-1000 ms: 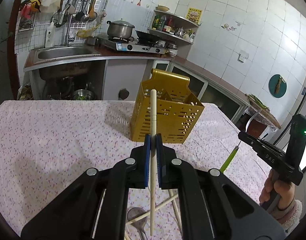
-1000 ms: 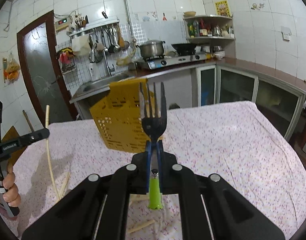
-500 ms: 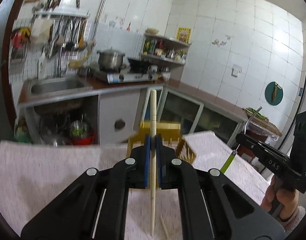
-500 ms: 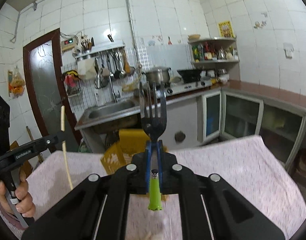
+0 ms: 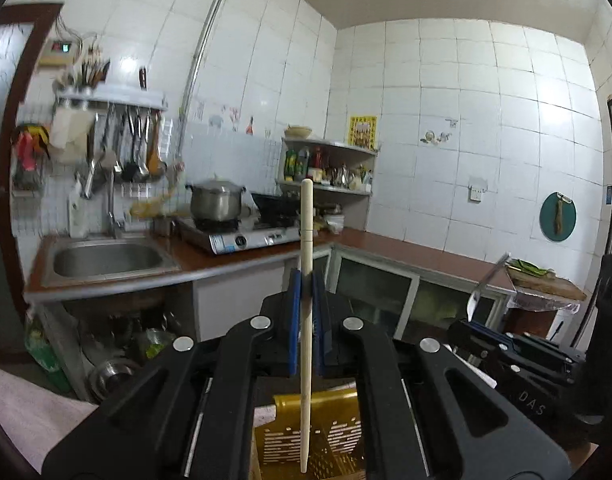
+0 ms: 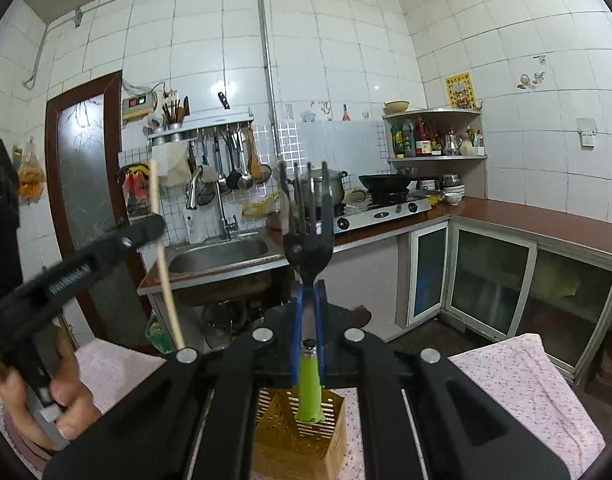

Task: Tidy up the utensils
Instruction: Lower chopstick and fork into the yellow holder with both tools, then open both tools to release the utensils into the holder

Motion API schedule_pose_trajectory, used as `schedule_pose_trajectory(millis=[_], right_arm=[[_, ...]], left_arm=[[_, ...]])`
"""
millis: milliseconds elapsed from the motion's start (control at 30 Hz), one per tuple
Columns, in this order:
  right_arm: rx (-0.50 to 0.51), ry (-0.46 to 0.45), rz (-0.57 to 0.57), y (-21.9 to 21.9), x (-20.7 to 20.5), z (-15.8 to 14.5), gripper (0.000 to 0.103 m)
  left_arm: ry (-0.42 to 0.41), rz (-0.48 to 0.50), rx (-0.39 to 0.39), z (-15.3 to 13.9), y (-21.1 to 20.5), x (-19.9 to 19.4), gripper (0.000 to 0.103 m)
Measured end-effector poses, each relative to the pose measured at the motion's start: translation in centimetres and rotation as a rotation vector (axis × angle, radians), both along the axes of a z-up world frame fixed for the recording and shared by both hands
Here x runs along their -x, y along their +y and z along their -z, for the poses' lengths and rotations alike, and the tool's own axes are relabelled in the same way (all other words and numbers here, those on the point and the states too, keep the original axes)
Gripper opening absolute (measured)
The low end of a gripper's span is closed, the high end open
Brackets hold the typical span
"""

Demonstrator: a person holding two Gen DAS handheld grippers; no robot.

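Note:
My left gripper (image 5: 306,288) is shut on a pale wooden chopstick (image 5: 306,320) that stands upright between its blue pads. Its lower tip hangs over the yellow slotted utensil holder (image 5: 330,444), seen low between the gripper's arms. My right gripper (image 6: 308,296) is shut on a fork (image 6: 308,220) with a green handle (image 6: 309,388), tines up. The handle end hangs just above the same yellow utensil holder (image 6: 301,436). In the right wrist view the left gripper (image 6: 145,228) shows at the left with its chopstick (image 6: 163,264) and a hand (image 6: 45,408). The right gripper (image 5: 518,368) shows at the right of the left wrist view.
The table wears a pink flowered cloth (image 6: 514,384). Behind it runs a counter with a steel sink (image 5: 105,256), a gas stove with a pot (image 5: 215,200) and a wok (image 6: 384,182), hanging ladles and a corner shelf of bottles (image 6: 426,140).
Both grippers have risen with their utensils still gripped. The yellow holder has dropped from mid-view to the bottom of both views, now lying under the chopstick and the fork handle.

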State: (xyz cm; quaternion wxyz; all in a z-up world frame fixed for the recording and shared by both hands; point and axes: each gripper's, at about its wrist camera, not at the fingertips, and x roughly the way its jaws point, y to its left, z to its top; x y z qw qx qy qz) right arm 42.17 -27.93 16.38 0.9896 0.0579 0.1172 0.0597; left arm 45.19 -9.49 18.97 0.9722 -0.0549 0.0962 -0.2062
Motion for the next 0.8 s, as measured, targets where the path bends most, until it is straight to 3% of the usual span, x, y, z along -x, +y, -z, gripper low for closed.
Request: schedule_pose_trajectory(millis=[167,400,700,767,800], right_arm=[[0.004,0.074,-0.027,0.6,-1.9,4.2,0.006],[0.04,0.164,-0.062,1.2,-2.3,8.9,0.006],[0.049,0.236,-0.069,1.5,-2.5,10.2,0.01],[0.047,0.249,-0.063,1.3,-2.2,10.0,0.01],[0.039,0.256,-0.061,1.2,-2.0,9.8,0.013]], left_arm=[[0.091,0.026,0.007,5.2,-0.1,-2.3,0.004],[0.141,0.041,-0.028,8.8,0.3,-2.1,0.004],[0.213,0.006,-0.055,11.2,2.2,-1.6,0.004],[0.217,0.006,-0.062,11.0,2.7,-0.8,0.008],[0.215,-0.002,-0.064,10.9,3.0,-0.3,0.018]])
